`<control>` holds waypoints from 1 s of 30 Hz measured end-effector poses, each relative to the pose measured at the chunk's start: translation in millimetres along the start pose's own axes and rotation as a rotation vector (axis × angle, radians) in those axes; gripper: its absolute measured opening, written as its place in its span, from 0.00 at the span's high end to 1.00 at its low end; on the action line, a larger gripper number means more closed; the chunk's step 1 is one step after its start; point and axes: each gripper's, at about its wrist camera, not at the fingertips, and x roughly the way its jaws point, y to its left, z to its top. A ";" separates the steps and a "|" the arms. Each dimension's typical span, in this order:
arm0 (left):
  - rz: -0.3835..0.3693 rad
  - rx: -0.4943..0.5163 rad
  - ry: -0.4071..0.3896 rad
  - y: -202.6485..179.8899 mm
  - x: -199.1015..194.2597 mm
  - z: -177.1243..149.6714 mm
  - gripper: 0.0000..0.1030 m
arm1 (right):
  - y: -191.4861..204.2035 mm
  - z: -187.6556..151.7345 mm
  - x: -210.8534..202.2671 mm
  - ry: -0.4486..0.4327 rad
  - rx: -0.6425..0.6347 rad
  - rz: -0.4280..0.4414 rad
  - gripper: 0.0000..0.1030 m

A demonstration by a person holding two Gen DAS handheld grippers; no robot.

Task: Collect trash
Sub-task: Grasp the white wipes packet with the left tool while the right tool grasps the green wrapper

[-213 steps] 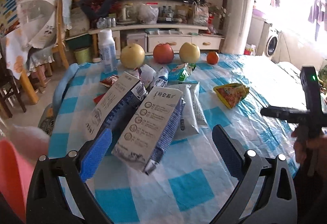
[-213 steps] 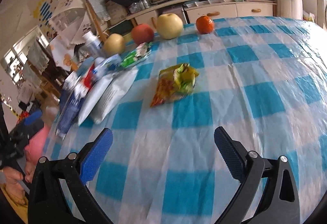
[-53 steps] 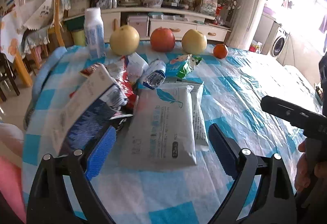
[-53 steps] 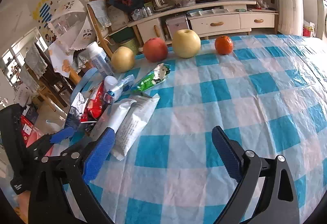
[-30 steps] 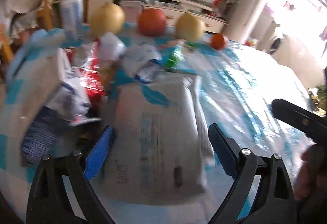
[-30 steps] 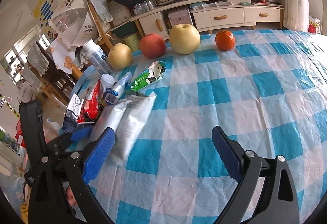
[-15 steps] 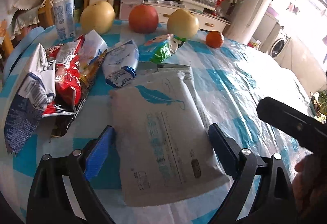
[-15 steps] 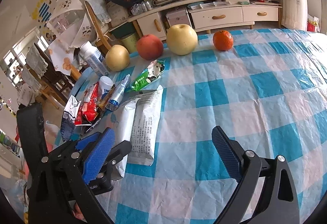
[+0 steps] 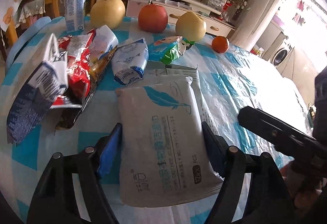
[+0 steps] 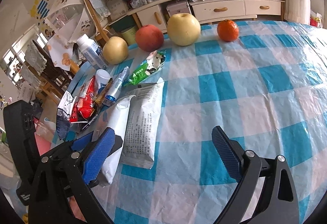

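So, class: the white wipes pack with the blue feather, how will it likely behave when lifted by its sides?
The wipes pack looks soft: its film wrinkles, so it would probably sag or buckle between the left tongs, which have just been closing around it. Glossy film suggests it may slip. Lying flat, it is unlikely to roll.

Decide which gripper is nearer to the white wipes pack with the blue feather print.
Left. The left gripper straddles the white wipes pack, its jaws having just been closing on the pack's sides. The right gripper hovers open over bare tablecloth, to the pack's right.
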 end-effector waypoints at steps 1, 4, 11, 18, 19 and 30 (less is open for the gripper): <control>-0.005 -0.003 -0.003 1.9 -3.6 -0.9 0.27 | 1.2 0.1 1.5 0.001 -0.007 0.002 0.08; -0.014 -0.007 -0.019 6.6 -17.2 -3.9 0.27 | 4.3 1.0 7.6 0.007 -0.016 0.008 0.08; -0.071 -0.021 -0.118 29.1 -65.8 -6.6 0.27 | 10.3 7.4 15.9 -0.006 -0.013 0.050 0.08; -0.070 -0.017 -0.236 45.6 -98.5 -8.5 0.27 | 7.5 33.0 35.0 -0.036 0.060 0.157 0.08; -0.074 -0.019 -0.246 47.3 -100.5 -8.4 0.27 | 6.0 37.4 39.5 -0.031 0.079 0.172 0.09; -0.078 -0.049 -0.351 64.0 -122.6 -9.4 0.27 | -18.9 84.1 104.7 0.038 0.270 0.248 0.37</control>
